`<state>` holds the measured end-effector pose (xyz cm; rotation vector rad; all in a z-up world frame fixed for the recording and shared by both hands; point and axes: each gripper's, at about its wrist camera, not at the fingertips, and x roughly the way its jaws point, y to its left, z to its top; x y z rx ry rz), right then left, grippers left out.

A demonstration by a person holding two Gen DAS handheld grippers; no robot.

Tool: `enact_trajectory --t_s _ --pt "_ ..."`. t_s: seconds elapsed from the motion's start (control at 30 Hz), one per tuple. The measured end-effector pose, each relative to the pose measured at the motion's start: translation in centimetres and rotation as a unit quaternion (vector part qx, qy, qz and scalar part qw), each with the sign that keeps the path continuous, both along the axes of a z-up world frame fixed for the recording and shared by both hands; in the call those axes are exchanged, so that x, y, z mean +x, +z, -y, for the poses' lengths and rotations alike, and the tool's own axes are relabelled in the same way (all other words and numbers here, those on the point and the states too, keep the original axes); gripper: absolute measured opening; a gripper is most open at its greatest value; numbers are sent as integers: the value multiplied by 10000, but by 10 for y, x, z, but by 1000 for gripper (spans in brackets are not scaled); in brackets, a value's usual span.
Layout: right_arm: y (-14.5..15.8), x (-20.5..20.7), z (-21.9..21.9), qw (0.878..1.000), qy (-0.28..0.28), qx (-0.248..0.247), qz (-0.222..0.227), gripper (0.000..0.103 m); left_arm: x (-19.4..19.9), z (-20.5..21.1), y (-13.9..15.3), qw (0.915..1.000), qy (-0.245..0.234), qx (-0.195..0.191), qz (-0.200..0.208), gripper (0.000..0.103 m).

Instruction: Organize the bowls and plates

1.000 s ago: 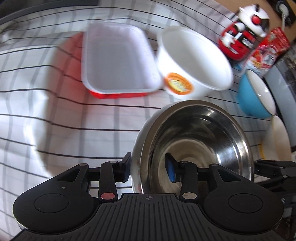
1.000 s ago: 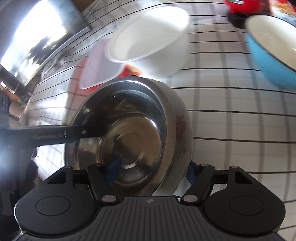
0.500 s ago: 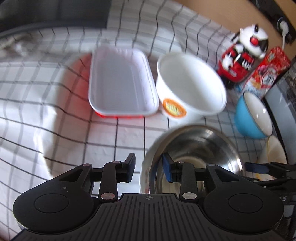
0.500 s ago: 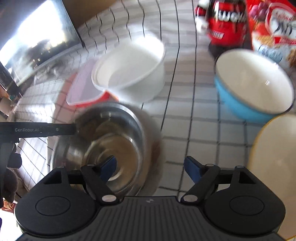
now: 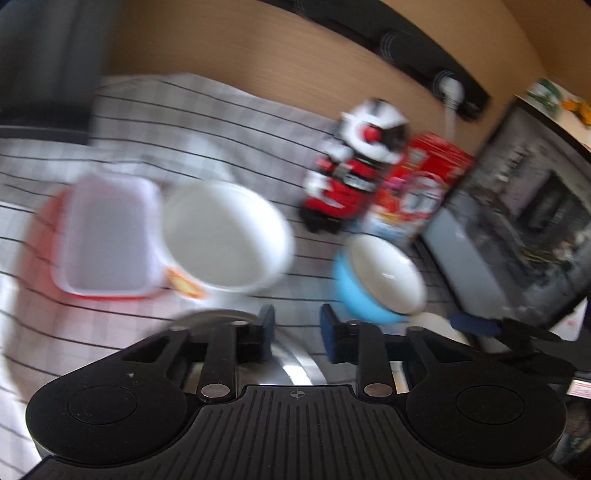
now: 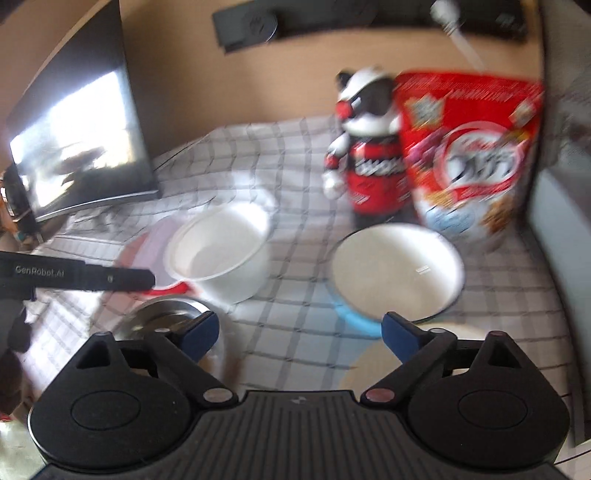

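Note:
Both views are blurred by motion. The steel bowl (image 5: 295, 363) sits on the checked cloth just below my left gripper (image 5: 297, 334), which is open and empty above it. It also shows in the right wrist view (image 6: 166, 314), left of my right gripper (image 6: 299, 334), which is wide open and empty. A white paper bowl (image 5: 225, 236) stands beside a white and red rectangular tray (image 5: 107, 236). A blue bowl with a white inside (image 5: 380, 280) stands to the right; it also shows in the right wrist view (image 6: 395, 273). A pale yellow plate (image 6: 373, 365) lies under my right gripper.
A red, white and black toy figure (image 6: 369, 155) and a red cereal bag (image 6: 469, 147) stand at the back. A dark screen (image 6: 74, 147) stands at the left and a grey appliance (image 5: 517, 229) at the right. A tan wall with a black power strip (image 6: 369, 18) is behind.
Both grippers have let go of the steel bowl, lifted and pulled back. The right gripper has opened wider. The steel bowl now rests on the cloth below them.

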<state>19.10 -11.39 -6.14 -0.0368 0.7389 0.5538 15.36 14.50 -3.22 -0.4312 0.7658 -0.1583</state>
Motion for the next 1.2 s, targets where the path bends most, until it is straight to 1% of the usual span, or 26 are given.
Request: enact_trajectory --t_s 0.03,0.07,0.13,0.23,0.33,0.4,0.47,0.5,0.57,0.67,0.7,0.8,0.87,1.0,1.1,1.2 --pt "1 -1 7 9999 -67 -103 82 98 0 14 -1 10000 -81 -18 46 18" --pt "2 -2 16 9996 -144 -200 123 98 2 27 -1 9999 -152 15 71 18" --pt "3 -3 37 9987 -347 -342 143 99 6 53 -5 9994 -310 127 28 18" --pt "1 -5 68 9954 -700 -644 149 99 18 89 -18 9972 -580 358 -310 16" --pt "-13 -5 93 9931 -870 -789 -51 99 26 116 -27 9948 -772 486 -462 16" --pt "-24 -4 107 9924 -973 -732 -196 99 31 127 -30 9947 -813 341 -524 16" --pt "-33 1 118 9918 -1075 -607 -322 99 38 130 -32 9951 -830 19 -542 16" --pt "-36 4 122 9915 -1121 -541 -380 99 42 131 -32 9949 -834 -138 -550 18" --pt "-37 9 128 9927 -1067 -354 -426 99 50 131 -31 9948 -773 -305 -592 19" --pt "-30 17 129 9960 -797 -195 -362 99 65 134 -27 9962 -484 -179 -707 19" --pt "-29 23 128 9963 -743 -159 -407 99 71 134 -26 9961 -397 -132 -780 19" --pt "-25 48 124 9949 -666 33 -758 99 84 136 -24 9958 -153 -48 -898 20" --pt "-23 64 117 9938 -580 145 -937 99 92 133 -22 9951 182 21 -968 20" --pt "-31 97 97 9917 -441 170 -1195 99 101 124 -24 9923 642 129 -1049 20" --pt "-42 123 76 9890 -344 87 -1437 101 109 119 -27 9896 737 208 -1215 20" --pt "-59 153 52 9801 -343 -360 -1921 101 119 114 -29 9883 703 323 -1317 20"
